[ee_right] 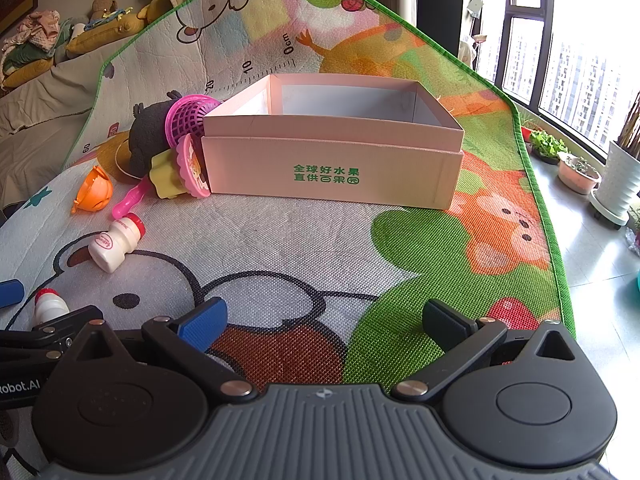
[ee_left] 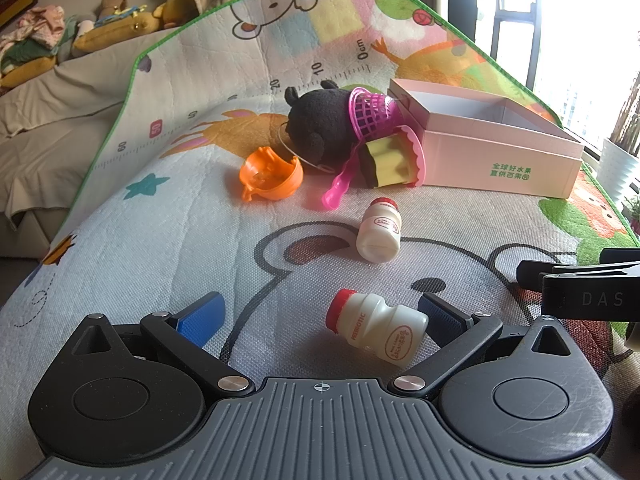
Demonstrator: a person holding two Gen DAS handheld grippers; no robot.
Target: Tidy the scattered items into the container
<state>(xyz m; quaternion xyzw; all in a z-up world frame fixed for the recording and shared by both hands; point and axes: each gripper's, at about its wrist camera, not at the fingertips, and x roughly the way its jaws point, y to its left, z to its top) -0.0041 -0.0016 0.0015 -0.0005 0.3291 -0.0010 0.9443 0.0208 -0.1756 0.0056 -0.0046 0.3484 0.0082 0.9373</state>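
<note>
A pink cardboard box (ee_left: 496, 164) stands open on the play mat; it also shows in the right wrist view (ee_right: 332, 168). My left gripper (ee_left: 320, 312) is open, with a white red-capped yogurt bottle (ee_left: 378, 330) lying between its fingers, close to the right finger. A second bottle (ee_left: 379, 234) lies further ahead, also in the right wrist view (ee_right: 116, 242). Beside the box lie a black plush toy (ee_left: 320, 124), a pink basket (ee_left: 370, 114), a yellow toy cup (ee_left: 390, 160), a pink spoon (ee_left: 340, 184) and an orange shell (ee_left: 272, 176). My right gripper (ee_right: 324, 320) is open and empty above the mat, before the box.
A bed with soft toys (ee_left: 120, 16) runs along the back left. Windows and potted plants (ee_right: 576, 168) stand on the floor to the right of the mat's green edge (ee_right: 532, 184). My right gripper's body (ee_left: 580, 288) shows at the left view's right edge.
</note>
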